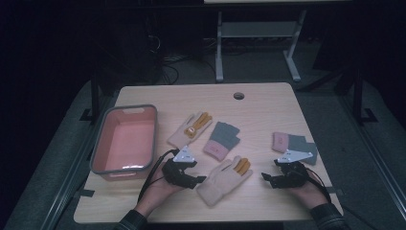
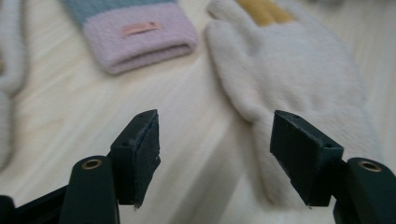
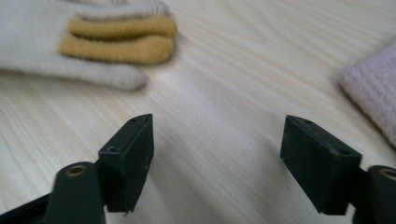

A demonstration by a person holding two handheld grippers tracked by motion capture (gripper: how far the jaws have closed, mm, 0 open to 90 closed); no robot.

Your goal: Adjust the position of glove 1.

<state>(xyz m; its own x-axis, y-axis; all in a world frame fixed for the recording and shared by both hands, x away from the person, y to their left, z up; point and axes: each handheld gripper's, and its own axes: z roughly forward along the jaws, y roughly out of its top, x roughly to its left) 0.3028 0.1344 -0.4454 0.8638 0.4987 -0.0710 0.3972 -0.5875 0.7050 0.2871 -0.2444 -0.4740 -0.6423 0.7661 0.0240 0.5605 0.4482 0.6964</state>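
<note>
A cream glove (image 1: 224,178) with yellow fingers lies flat near the table's front, between my two grippers. My left gripper (image 1: 198,181) sits just left of its cuff, open; in the left gripper view its jaws (image 2: 215,154) stand wide apart above the wood, the cream glove (image 2: 299,70) just ahead on the right. My right gripper (image 1: 265,178) is to the glove's right, pointing left, also open. The right gripper view has its jaws (image 3: 217,163) over bare wood, with the glove's yellow fingers (image 3: 116,39) farther off. Neither grips anything.
A second cream glove (image 1: 190,129) and a grey-and-pink mitt (image 1: 221,139) lie mid-table; the mitt's pink cuff (image 2: 140,37) is ahead of the left jaws. Another such mitt (image 1: 293,143) lies behind the right gripper. A pink basket (image 1: 100,143) stands at the left edge.
</note>
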